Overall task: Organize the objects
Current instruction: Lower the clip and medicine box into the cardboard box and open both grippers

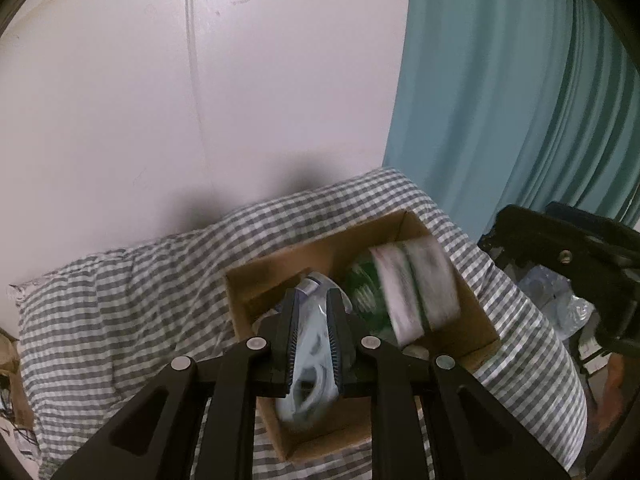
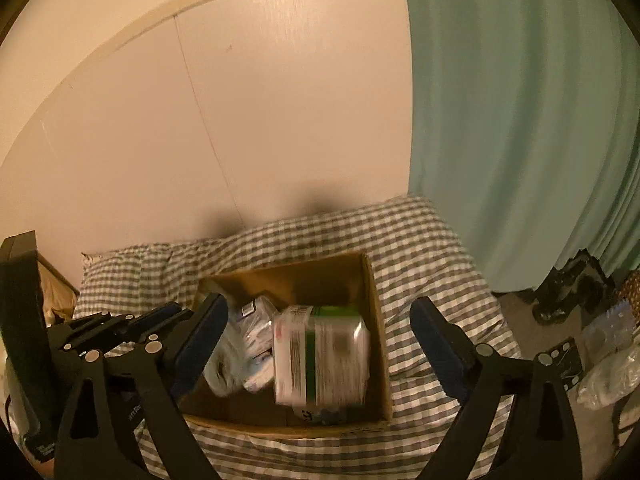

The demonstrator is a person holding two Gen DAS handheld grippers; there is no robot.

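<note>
Over the cardboard box (image 2: pixel 376 320) on the checked cloth (image 1: pixel 100 320), left gripper (image 1: pixel 314 332) is clamped on a pale plastic packet (image 1: pixel 310 384), right gripper (image 2: pixel 320 344) spread wide, holding nothing. White-green pack (image 2: pixel 336 356) sits inside already, so I'd say partly done.

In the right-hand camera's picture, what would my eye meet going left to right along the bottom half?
The other, left gripper → pale plastic packet held in it → blurred green-and-white package in the cardboard box → checked cloth → clear plastic bags on the floor.
</note>
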